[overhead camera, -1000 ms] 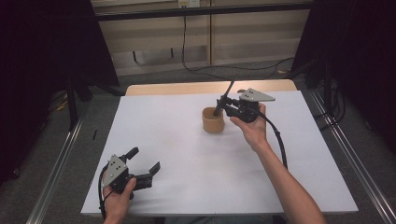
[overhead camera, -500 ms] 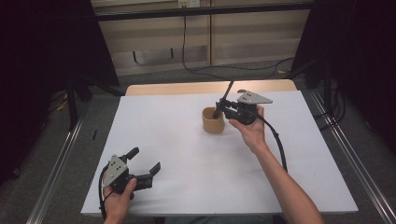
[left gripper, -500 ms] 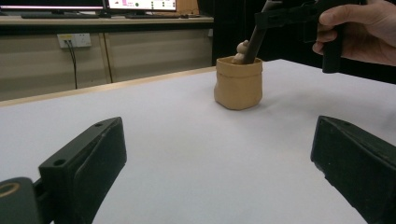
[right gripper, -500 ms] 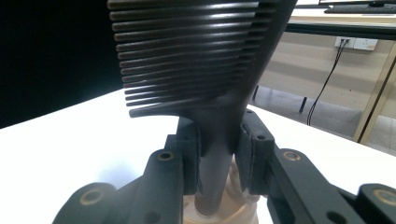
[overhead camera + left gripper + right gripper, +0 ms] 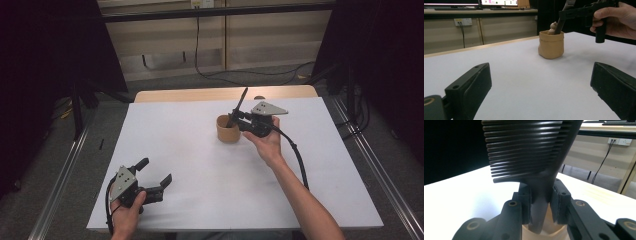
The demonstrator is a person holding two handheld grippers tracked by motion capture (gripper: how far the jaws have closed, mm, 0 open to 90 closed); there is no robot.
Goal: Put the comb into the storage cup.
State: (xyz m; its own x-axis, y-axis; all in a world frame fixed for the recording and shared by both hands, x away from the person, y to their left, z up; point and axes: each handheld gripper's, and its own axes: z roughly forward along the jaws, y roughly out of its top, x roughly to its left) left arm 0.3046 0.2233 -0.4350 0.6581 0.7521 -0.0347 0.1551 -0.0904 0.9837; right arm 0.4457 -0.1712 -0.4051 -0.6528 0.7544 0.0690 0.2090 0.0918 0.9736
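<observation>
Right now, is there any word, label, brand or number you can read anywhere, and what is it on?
None can be read.
Monitors at the back, in the left gripper view: bright patches on screen, too small and blurred to read.
Tan cup, black comb, wall socket: no print visible.

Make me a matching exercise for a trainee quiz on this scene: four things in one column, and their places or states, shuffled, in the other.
Things:
1. black comb
2. tan pot
3. left gripper
4. right gripper

Places or states:
A. jaws apart, nothing between them, near the white table's front left
B. clamped on a dark handle, over the pot's mouth
C. stands upright on the table, a small beige thing inside
D. teeth uppermost, handle end down in the pot

Pairs: 1-D, 2-C, 3-A, 4-B
</observation>
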